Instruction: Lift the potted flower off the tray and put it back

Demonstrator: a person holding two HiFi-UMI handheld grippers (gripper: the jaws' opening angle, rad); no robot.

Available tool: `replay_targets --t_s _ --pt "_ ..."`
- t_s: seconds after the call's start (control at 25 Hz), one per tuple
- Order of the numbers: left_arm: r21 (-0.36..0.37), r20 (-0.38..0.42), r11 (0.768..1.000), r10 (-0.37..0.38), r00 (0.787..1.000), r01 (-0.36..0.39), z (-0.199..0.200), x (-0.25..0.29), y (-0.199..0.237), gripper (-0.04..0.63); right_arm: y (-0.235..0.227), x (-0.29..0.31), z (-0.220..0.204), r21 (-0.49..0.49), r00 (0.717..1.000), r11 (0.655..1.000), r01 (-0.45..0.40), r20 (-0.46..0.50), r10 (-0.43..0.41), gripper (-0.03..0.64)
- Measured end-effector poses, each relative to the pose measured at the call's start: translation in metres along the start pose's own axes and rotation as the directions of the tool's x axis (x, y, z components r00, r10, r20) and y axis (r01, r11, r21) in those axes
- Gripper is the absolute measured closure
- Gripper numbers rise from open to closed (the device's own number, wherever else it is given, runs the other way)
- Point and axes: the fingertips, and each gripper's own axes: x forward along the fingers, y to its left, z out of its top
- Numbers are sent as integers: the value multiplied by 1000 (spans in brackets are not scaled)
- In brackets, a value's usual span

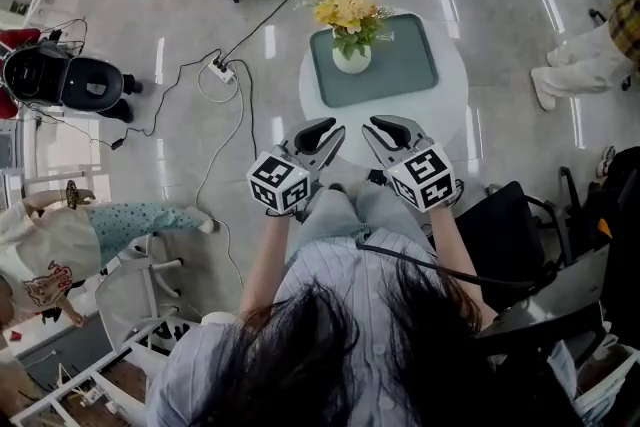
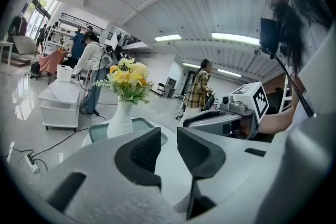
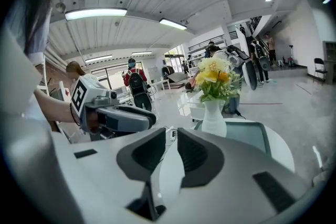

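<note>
While the left gripper (image 1: 322, 131) and right gripper (image 1: 386, 127) hover side by side at the round table's (image 1: 452, 110) 6 o'clock edge, jaws a narrow slit apart and empty, the potted flower (image 1: 350, 27) stands upright at their 12 o'clock, alone in the grey-green tray's (image 1: 416, 75) 9 o'clock half.
</note>
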Motion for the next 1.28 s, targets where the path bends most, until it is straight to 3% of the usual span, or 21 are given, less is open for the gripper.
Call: replay_targets --t_s 0.4,1.28 --pt "15 -23 999 -36 999 36 -10 -25 -15 495 25 -4 -1 7 999 999 44 16 -44 534" --pt "25 10 995 -100 995 100 -62 -152 -50 518 172 -19 -38 30 992 992 126 24 -127 541"
